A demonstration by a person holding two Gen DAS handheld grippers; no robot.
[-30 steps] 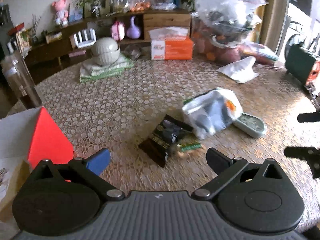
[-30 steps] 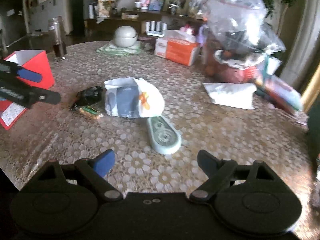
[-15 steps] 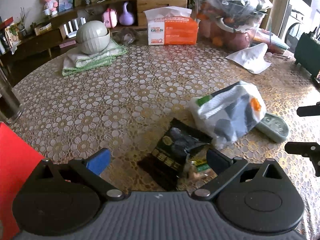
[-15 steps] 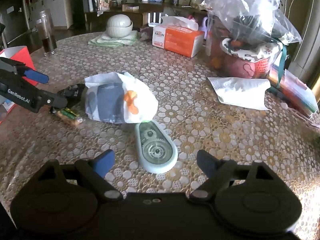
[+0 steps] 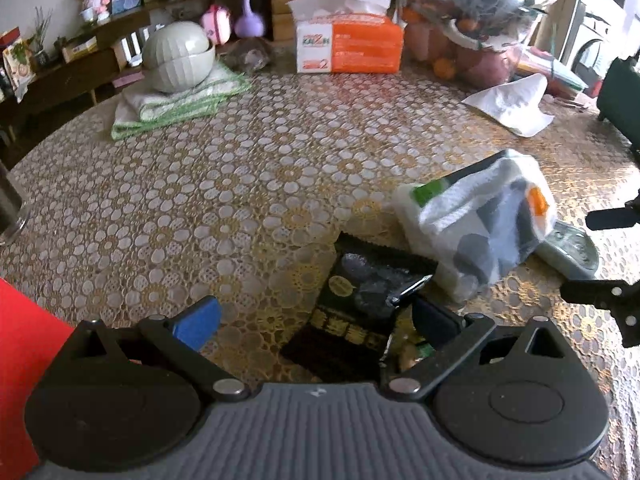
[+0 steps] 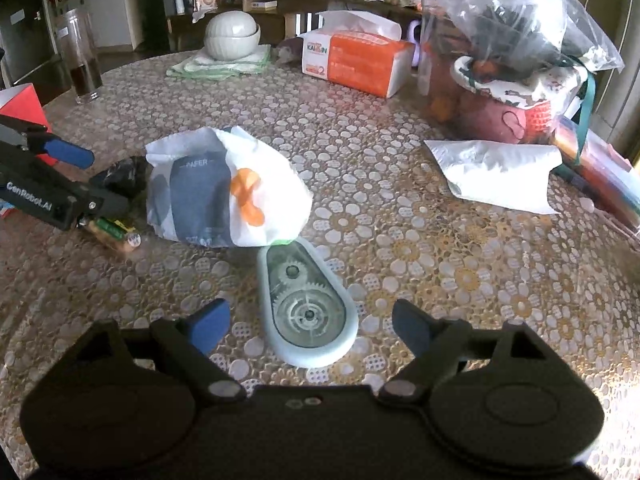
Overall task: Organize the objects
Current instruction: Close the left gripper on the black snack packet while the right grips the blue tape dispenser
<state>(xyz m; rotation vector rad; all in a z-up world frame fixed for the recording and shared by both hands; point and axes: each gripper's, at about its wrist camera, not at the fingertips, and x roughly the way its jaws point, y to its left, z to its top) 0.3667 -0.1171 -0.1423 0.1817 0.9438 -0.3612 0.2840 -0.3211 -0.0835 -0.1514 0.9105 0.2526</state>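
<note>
Nothing looks sorted yet, as far as I can judge. In my left wrist view the left gripper (image 5: pixel 316 316) has its jaws spread wide and nothing clamped; the black snack packet (image 5: pixel 360 312) lies low in the centre of the frame between the fingers, flat on the patterned table (image 5: pixel 240 200). Just behind it at the lower right sits the small green-labelled packet (image 5: pixel 412 354), partly hidden by the right finger. The white tissue pack (image 5: pixel 480 224) rests at centre right, touching the black packet's far corner.

In my right wrist view the right gripper (image 6: pixel 308 324) is also wide apart and holds nothing, with the pale green tape dispenser (image 6: pixel 308 308) lying between its fingers at lower centre, its far end tucked under the tissue pack (image 6: pixel 224 196).

The red box (image 5: pixel 24 360), at the lower left edge of the left view, is my guess for the container; I cannot see inside it. All four loose items remain to be picked up and placed.
</note>
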